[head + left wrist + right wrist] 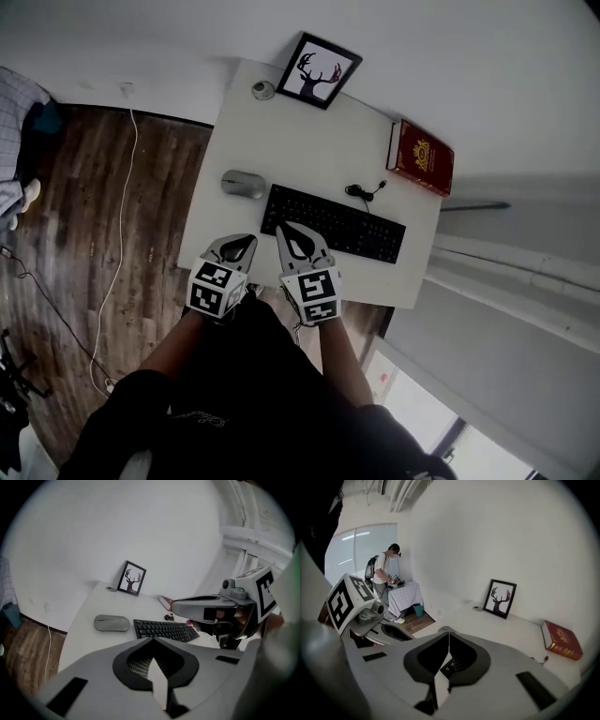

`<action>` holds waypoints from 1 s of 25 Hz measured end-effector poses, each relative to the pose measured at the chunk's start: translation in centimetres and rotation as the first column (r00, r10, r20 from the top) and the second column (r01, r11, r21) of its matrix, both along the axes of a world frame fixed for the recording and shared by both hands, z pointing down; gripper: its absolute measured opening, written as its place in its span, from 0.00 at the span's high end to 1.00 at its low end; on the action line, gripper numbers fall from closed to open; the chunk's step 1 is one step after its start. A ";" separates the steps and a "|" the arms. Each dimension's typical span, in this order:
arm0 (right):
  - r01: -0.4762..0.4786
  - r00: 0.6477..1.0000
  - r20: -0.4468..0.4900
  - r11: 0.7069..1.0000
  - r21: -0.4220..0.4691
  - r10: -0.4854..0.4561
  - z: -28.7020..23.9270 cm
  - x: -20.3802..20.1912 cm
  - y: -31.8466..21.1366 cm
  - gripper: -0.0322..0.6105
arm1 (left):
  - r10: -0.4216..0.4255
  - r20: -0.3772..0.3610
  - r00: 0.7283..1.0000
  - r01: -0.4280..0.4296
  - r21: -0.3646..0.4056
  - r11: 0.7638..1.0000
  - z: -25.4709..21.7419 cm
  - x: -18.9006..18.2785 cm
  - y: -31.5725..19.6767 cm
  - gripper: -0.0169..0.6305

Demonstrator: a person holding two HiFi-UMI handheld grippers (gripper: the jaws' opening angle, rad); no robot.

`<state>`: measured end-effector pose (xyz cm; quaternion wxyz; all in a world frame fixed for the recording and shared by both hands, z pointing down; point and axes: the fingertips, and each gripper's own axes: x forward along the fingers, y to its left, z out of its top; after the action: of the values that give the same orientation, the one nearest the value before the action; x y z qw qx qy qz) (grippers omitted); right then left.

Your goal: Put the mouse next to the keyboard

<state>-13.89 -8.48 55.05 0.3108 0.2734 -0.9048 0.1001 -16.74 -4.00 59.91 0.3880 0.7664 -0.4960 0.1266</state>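
Ahead of the matt grey plastic left hand-held gripper (239, 244), a smooth grey oval plastic mouse (243, 184) and a black plastic keyboard (333, 225) lie on the smooth matt white surface (309, 141), with the dark wood-grain plank floor (84, 216) to its left.

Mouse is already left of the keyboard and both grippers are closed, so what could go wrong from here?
The mouse lies near the left edge of the table; a nudge from the shut left hand-held gripper could slide it off. The right hand-held gripper, also shut, hangs by the near-left corner of the keyboard and might knock it askew.
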 end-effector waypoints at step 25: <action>0.495 0.652 -0.576 0.852 -0.168 -0.493 11.4 -10.3 -4.2 0.63 | 0.024 -0.049 0.999 -0.025 -0.028 0.999 2.3 -8.0 -4.1 0.97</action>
<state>-24.22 -12.68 66.50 0.5953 0.0349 -0.7985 -0.0820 -24.77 -8.06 62.17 0.4092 0.7698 -0.4751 0.1197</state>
